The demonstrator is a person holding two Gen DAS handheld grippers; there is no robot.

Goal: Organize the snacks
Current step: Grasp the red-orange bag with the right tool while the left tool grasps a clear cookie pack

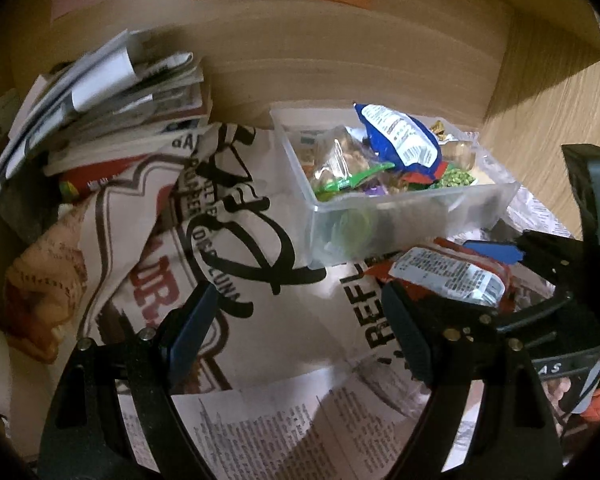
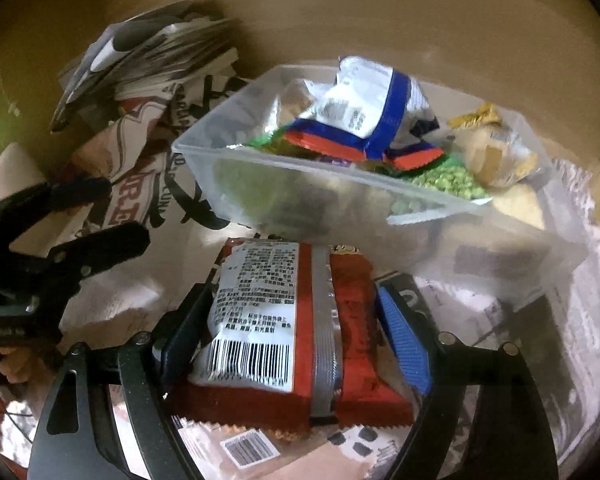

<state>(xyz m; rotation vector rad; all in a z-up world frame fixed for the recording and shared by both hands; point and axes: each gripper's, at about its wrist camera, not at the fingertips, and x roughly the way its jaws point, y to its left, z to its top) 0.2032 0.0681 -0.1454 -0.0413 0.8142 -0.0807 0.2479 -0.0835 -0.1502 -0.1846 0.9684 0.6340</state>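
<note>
Held nearest the right lens, a red snack packet (image 2: pixel 300 320) is gripped between the two blue pads of the right tongs (image 2: pixel 296 336), label and barcode facing up, just in front of the clear plastic bin (image 2: pixel 300 184) and below its rim. Largest among the risks is judged to be the bin itself: it is already heaped with snacks, a blue-and-white bag (image 2: pixel 368 108) riding above the rim, so if the packet is pushed in low, the near wall could be struck and the light bin shoved or tipped across the newspaper (image 1: pixel 268 420) that covers the table. Next, the heap could be disturbed; the bag on top could be knocked out over the far side. A smaller risk lies with the left tongs (image 1: pixel 296 336), which are seen open and empty over the newspaper, close beside the right tongs; a collision could be caused if both are moved toward the bin together. Least, the glossy packet could slip, since it is pinched only across its middle and its ends hang free. The stack of magazines (image 1: pixel 112 92) stands well apart.
</note>
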